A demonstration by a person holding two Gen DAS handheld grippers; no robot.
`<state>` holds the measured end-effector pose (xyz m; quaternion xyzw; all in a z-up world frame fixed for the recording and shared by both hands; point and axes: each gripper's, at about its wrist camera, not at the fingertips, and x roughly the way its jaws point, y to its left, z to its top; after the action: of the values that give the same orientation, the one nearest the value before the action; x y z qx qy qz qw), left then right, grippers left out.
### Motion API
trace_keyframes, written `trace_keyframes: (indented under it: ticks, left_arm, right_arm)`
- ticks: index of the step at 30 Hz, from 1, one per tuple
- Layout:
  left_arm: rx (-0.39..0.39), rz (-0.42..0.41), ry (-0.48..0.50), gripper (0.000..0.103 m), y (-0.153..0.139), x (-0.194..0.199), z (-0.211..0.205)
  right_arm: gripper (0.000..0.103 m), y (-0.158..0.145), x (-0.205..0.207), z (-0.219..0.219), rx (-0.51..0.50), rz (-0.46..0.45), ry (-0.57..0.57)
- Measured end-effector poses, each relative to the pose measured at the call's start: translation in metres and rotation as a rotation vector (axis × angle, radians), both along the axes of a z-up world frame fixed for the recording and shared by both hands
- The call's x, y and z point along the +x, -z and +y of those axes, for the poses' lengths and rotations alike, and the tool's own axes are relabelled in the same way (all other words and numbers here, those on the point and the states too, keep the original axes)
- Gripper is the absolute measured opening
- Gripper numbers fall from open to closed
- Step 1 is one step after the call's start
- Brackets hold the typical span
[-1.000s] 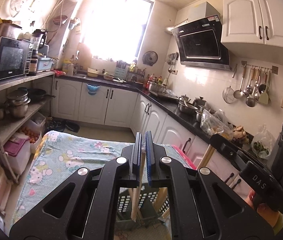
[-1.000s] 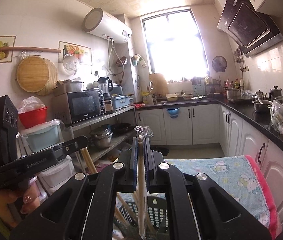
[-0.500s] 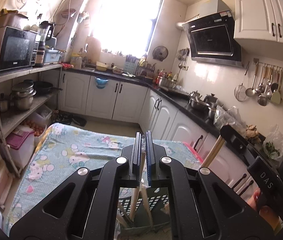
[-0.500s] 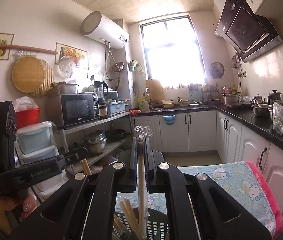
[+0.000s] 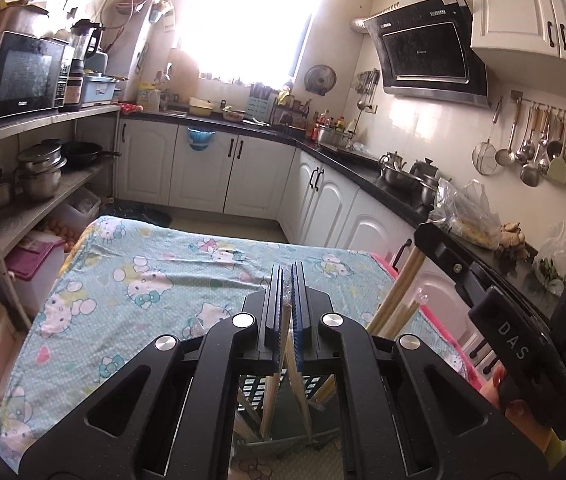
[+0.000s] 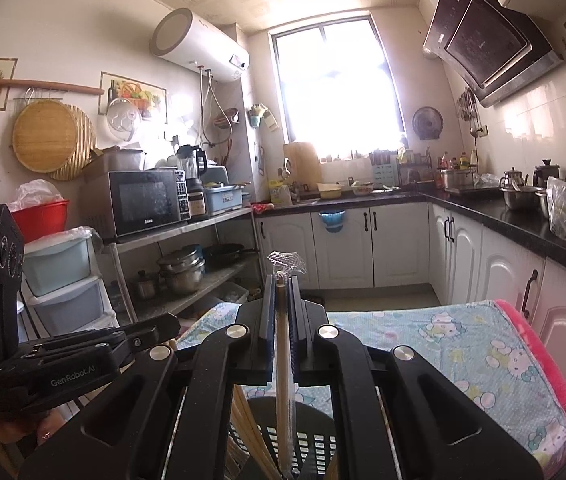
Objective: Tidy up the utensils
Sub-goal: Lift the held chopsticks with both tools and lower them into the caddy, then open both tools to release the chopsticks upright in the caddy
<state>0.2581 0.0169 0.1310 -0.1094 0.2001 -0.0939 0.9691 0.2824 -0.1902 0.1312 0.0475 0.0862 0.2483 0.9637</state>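
Both pairs of fingers are clamped on chopsticks: the left gripper (image 5: 287, 280) pinches wooden chopsticks (image 5: 273, 384), and the right gripper (image 6: 282, 284) grips a plastic-wrapped pair (image 6: 281, 360). Over the last second both have sunk, and the dark slotted basket (image 5: 259, 390) on the table (image 5: 143, 280) now fills more of each view. The chopstick tips hang over its opening, so release looks near.

A slotted basket (image 5: 259, 392) stands at the near edge of the cloth-covered bench (image 5: 155, 280), directly below both hand-held grippers. Wooden chopsticks (image 5: 273, 380) stand upright in it. The left hand-held gripper (image 5: 287, 280) is beside the right hand-held gripper (image 6: 281, 284). A shelf rack (image 5: 43, 168) stands off the bench's left edge, cabinets (image 5: 323, 196) off its right and far edges.
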Motion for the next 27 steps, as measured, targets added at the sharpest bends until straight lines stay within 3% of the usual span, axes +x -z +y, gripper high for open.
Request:
trace_keyframes:
  ticks: [14,22,27]
  left_arm:
    - [0.002,0.050,0.006,0.002,0.021,0.000,-0.003]
    - [-0.001,0.070,-0.004,0.004,0.024,-0.011,0.001]
    - [-0.014,0.081,-0.004,0.023,0.025,-0.020,0.005]
  right_arm:
    - [0.009,0.031,0.006,0.006,-0.043,0.146,0.001]
    - [0.026,0.037,-0.001,0.002,-0.044,0.201,-0.003]
    - [0.035,0.037,-0.010,-0.004,-0.045,0.210,0.003]
